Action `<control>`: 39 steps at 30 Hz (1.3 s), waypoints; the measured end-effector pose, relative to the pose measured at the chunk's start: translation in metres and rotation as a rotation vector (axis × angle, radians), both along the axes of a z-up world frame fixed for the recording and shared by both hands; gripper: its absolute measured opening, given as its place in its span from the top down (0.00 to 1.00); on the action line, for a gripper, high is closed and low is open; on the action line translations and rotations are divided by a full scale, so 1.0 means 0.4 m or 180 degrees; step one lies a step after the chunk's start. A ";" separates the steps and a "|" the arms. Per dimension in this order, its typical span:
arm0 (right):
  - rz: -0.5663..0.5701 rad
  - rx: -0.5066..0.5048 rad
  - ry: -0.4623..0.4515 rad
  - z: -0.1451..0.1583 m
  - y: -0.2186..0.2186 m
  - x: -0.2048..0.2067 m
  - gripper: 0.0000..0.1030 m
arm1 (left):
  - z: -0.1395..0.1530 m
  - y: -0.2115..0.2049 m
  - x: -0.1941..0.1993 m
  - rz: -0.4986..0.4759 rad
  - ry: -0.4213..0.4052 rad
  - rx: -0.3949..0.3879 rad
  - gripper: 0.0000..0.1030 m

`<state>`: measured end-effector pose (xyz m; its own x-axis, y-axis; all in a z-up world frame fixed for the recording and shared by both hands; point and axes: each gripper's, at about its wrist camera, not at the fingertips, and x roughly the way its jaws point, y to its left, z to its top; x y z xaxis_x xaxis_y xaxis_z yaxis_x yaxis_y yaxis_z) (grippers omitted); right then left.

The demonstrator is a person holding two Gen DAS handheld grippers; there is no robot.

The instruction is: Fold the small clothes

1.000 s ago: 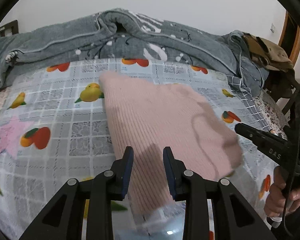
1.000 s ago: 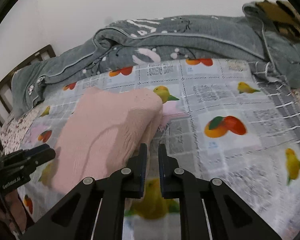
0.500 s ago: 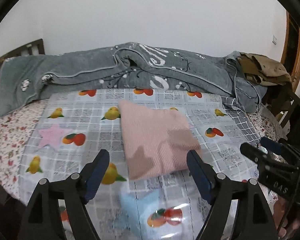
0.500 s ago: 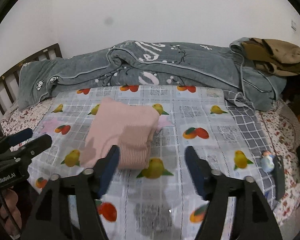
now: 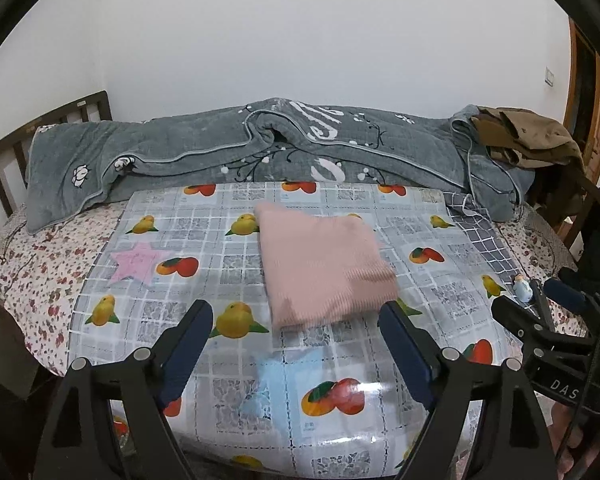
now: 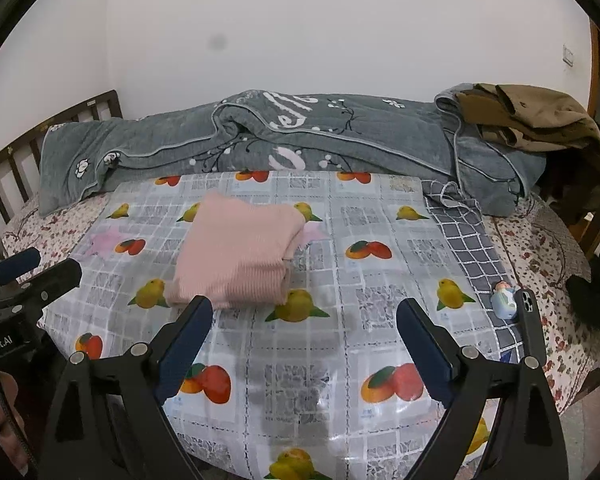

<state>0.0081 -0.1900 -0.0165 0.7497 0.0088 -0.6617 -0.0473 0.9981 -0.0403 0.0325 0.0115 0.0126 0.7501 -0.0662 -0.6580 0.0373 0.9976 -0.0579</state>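
A pink ribbed garment (image 5: pixel 324 264) lies folded into a thick rectangle on the fruit-printed plastic mat (image 5: pixel 172 240) on the bed. My left gripper (image 5: pixel 296 312) hangs above the mat's near edge, well back from the garment; its jaws are opening and nothing is between them. In the right wrist view the same pink garment (image 6: pixel 240 256) lies left of centre on the mat (image 6: pixel 380 220). My right gripper (image 6: pixel 304 308) also hovers back from it, jaws opening wide and empty. Neither gripper touches the cloth.
A rumpled grey quilt (image 5: pixel 300 148) runs along the wall behind the mat, with brown clothes (image 6: pixel 532 116) piled at its right end. A small figurine (image 6: pixel 504 300) and a dark phone (image 6: pixel 530 320) lie at the mat's right edge. A wooden headboard (image 5: pixel 4 160) stands at left.
Both grippers were nearly shut at the garment's near edge; they have let go, opened wide, and pulled back and up. The pink garment now lies folded on the mat.
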 end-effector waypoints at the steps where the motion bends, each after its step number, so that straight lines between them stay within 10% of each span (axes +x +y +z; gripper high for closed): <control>1: 0.0000 0.0000 0.0001 0.000 0.000 -0.002 0.11 | -0.001 0.000 -0.003 0.0007 0.0001 0.0010 0.18; 39: -0.0101 0.0043 -0.0010 0.016 -0.015 -0.009 0.11 | -0.004 0.014 -0.012 0.0089 0.0012 0.0052 0.18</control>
<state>0.0046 -0.1962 -0.0103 0.7519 -0.0062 -0.6592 -0.0154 0.9995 -0.0270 0.0278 0.0172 0.0108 0.7491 -0.0345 -0.6616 0.0091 0.9991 -0.0417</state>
